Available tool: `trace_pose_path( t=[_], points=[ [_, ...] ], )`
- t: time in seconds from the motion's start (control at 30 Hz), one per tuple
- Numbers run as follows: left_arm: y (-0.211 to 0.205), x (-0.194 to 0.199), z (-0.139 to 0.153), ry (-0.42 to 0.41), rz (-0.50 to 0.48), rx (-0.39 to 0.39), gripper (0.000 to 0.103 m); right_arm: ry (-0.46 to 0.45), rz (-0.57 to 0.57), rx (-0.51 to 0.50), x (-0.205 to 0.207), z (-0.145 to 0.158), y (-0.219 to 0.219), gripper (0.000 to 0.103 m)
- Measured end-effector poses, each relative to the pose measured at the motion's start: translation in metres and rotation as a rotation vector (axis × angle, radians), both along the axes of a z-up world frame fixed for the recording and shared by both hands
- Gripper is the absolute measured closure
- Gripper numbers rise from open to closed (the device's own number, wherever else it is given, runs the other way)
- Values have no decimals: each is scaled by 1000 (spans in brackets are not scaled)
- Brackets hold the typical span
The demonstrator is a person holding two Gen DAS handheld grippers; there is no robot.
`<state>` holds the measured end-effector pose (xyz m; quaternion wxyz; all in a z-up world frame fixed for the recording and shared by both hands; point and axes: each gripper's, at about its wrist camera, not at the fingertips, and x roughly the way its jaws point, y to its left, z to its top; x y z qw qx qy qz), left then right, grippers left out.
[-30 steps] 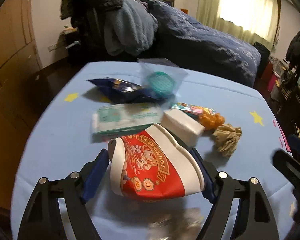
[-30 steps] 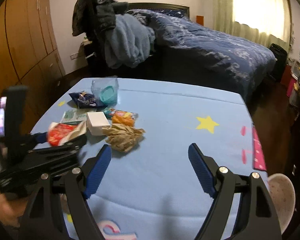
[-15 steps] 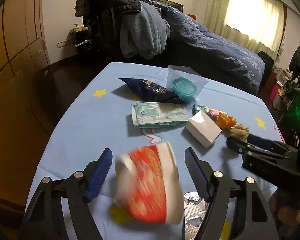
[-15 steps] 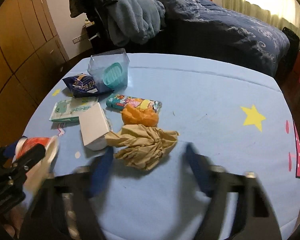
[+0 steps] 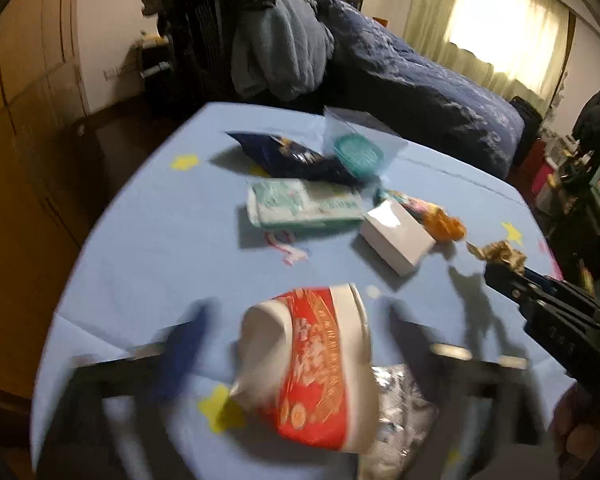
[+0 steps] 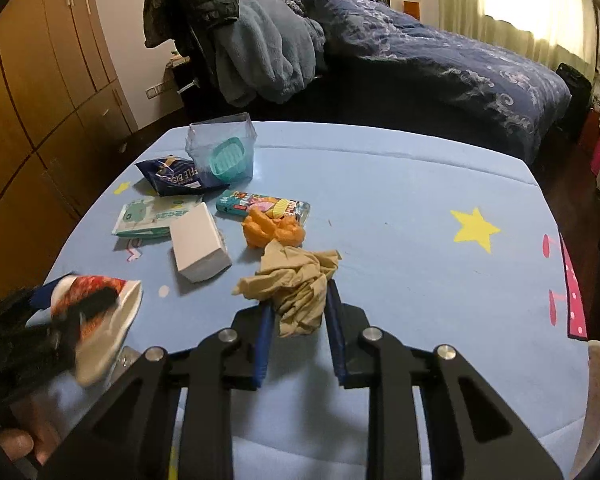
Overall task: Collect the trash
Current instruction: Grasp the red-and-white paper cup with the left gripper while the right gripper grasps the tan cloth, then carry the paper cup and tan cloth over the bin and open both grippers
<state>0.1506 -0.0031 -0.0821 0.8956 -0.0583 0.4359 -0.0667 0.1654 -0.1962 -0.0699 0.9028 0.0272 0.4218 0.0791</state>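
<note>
Both tools differ: right tool [image 6: 298,312] has just closed, clamping the soft, light crumpled paper [image 6: 296,280] mid-bundle, while left tool [image 5: 296,344] has just sprung apart around the squashy red cup [image 5: 312,364].

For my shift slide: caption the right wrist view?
Right gripper closing on crumpled brown paper on the blue tablecloth.

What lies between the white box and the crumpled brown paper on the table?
Only bare blue tablecloth lies between the white box and the crumpled brown paper; the right wrist view shows this.
</note>
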Motion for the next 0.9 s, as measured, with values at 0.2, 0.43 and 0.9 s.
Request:
trace_pose_path(
  t=[0.2,0.43,0.9],
  points=[
    [-8,-1,-11,18,-10,58,35,-3,-3,5,-1,0,-2,78],
    [-1,-9,-4,-24,10,49,35,-12,-6,19,-5,3,-6,78],
    [-30,-36,42,-132,-50,57,35,-54,-43,92,-53,22,-38,77]
  ],
)
